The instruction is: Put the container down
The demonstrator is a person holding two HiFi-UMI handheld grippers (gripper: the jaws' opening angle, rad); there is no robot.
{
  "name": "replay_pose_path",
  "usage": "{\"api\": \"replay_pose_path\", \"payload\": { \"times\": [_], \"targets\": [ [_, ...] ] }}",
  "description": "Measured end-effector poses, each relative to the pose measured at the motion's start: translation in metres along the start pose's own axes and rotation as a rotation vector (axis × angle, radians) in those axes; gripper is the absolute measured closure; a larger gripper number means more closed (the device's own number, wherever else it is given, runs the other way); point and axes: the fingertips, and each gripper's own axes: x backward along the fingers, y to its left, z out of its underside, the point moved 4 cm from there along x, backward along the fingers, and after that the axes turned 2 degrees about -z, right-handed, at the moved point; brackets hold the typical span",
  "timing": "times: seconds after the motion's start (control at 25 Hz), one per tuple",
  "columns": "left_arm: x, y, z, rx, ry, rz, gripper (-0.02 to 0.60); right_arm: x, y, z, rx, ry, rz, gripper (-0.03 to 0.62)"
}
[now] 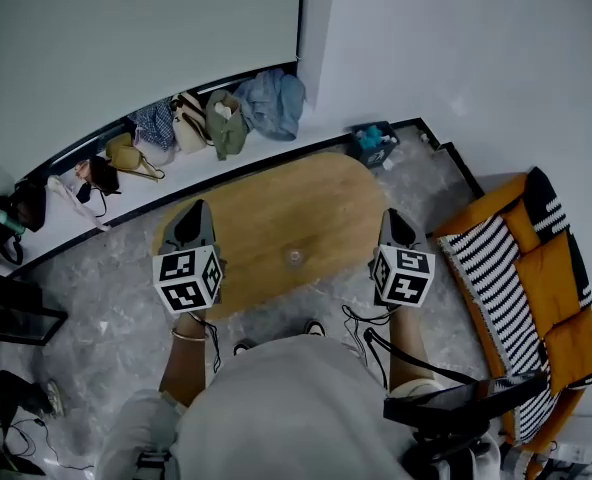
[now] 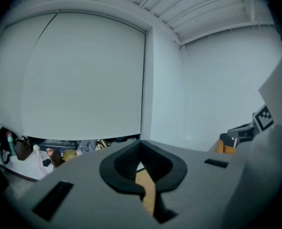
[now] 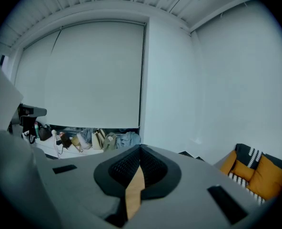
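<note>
A small clear round container (image 1: 294,257) stands on the oval wooden table (image 1: 266,208), near its front edge and between my two grippers. My left gripper (image 1: 194,210) hovers over the table's left end with its jaws together and nothing in them. Over the right end, my right gripper (image 1: 390,218) is also shut and empty. Both are well apart from the container. In the left gripper view, the left gripper (image 2: 141,145) points at the white wall, with only a sliver of table showing below. The right gripper (image 3: 141,148) shows the same in its own view.
Bags and clothes (image 1: 191,123) lie in a row on a ledge along the far wall. A blue bundle (image 1: 373,143) sits at the table's far right corner. An orange and striped sofa (image 1: 521,268) stands to the right. Dark gear (image 1: 6,318) lies on the floor at left.
</note>
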Motion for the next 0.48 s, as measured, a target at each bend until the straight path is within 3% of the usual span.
{"api": "replay_pose_path", "payload": {
  "times": [0.48],
  "targets": [
    [0.0043,-0.0101,0.0097,-0.007,0.021,0.023,0.574,0.0103,0.0061,0.0026,0.014,0.009,-0.006,0.571]
  ]
}}
